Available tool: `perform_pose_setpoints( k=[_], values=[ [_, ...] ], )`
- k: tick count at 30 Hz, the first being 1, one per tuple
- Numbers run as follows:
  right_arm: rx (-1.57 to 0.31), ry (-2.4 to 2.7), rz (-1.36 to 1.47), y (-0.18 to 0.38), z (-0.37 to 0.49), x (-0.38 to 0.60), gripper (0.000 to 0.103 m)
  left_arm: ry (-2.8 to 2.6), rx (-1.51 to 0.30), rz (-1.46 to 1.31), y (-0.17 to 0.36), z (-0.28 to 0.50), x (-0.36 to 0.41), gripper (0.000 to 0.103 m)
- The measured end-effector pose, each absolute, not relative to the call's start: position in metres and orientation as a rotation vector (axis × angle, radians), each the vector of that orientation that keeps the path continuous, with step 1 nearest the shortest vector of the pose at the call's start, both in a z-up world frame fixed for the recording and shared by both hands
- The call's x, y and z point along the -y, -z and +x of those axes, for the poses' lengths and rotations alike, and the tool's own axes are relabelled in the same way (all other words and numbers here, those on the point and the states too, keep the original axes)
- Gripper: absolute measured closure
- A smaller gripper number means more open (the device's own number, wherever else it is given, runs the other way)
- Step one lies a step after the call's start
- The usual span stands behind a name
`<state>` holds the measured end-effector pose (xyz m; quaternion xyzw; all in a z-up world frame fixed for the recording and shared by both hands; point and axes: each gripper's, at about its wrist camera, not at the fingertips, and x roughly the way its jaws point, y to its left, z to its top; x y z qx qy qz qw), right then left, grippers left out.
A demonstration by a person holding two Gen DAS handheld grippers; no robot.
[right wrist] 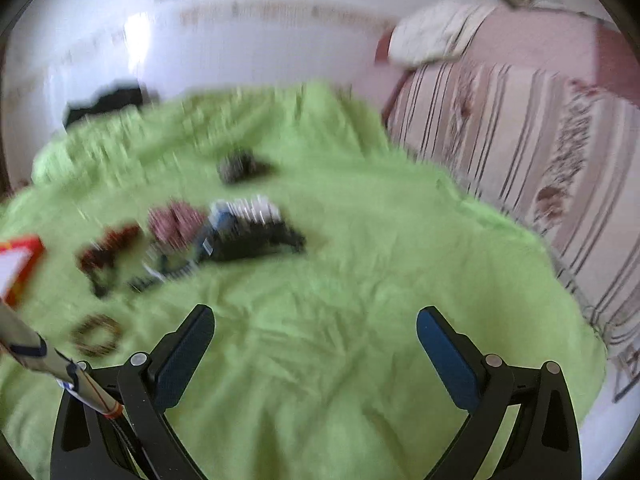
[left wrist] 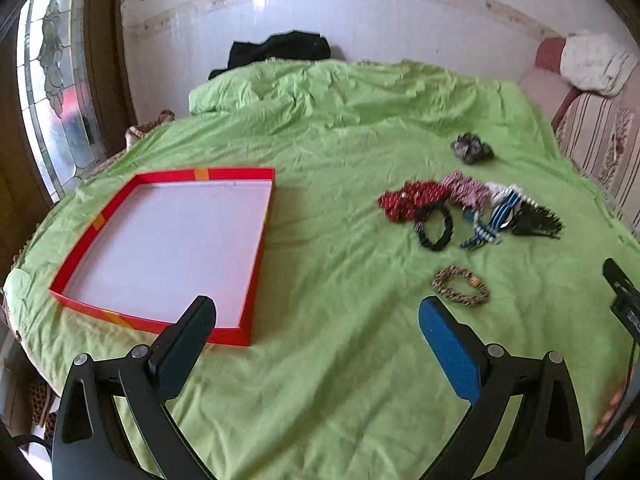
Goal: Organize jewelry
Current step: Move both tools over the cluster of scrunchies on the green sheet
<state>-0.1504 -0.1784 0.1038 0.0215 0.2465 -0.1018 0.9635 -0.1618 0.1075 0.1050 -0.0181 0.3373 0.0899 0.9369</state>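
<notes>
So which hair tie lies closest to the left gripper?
The leopard-print scrunchie, alone on the green sheet just ahead of the left gripper; the others are clustered farther back.

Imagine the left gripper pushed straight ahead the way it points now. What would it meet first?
Probably the bare green bedsheet. The open left gripper aims between the red box and the leopard bracelet, so neither lies in its line. Depth is unclear.

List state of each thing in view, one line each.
Left gripper: open, holding nothing.
Right gripper: open, holding nothing.
Red tray: empty, flat on the sheet.
Leopard scrunchie: loose, apart from the pile.
Grey scrunchie: loose, apart from the pile.
Pile: bunched, outside the tray.
Green sheet: wrinkled.
</notes>
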Motion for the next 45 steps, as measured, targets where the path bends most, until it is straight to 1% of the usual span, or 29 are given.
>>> perform_pose_setpoints(
  k=[2,4,12,18,22,28,32,35,37,45],
  values=[
    [-0.538,0.166,0.054,-0.112,-0.154,0.172,0.001,-0.179,-0.661,-0.037,-0.115,-0.172,-0.107,0.002],
    [-0.584,0.117,0.061,-0.119,-0.157,0.166,0.006,-0.181,-0.638,-0.033,-0.124,-0.182,-0.105,0.002],
    [-0.559,0.078,0.027,-0.150,-0.194,0.138,0.006,-0.204,-0.494,0.013,-0.167,-0.228,-0.102,0.001],
    [-0.594,0.082,0.033,-0.161,-0.201,0.135,0.006,-0.193,-0.466,0.027,-0.186,-0.245,-0.102,0.000],
    [-0.579,0.089,0.055,-0.171,-0.208,0.138,0.006,-0.160,-0.490,0.024,-0.191,-0.244,-0.098,0.000],
    [-0.493,0.129,0.088,-0.181,-0.213,0.140,0.006,-0.133,-0.528,-0.002,-0.189,-0.237,-0.095,0.000],
    [-0.559,0.124,0.109,-0.173,-0.197,0.138,0.006,-0.130,-0.559,-0.015,-0.183,-0.224,-0.097,0.000],
    [-0.641,0.083,0.137,-0.161,-0.182,0.134,0.006,-0.138,-0.587,-0.008,-0.175,-0.211,-0.098,0.000],
    [-0.683,0.069,0.121,-0.156,-0.174,0.129,0.008,-0.131,-0.609,-0.014,-0.170,-0.203,-0.099,0.000],
    [-0.713,0.067,0.029,-0.144,-0.153,0.113,0.008,-0.093,-0.686,-0.028,-0.152,-0.176,-0.102,0.000]
  ],
)
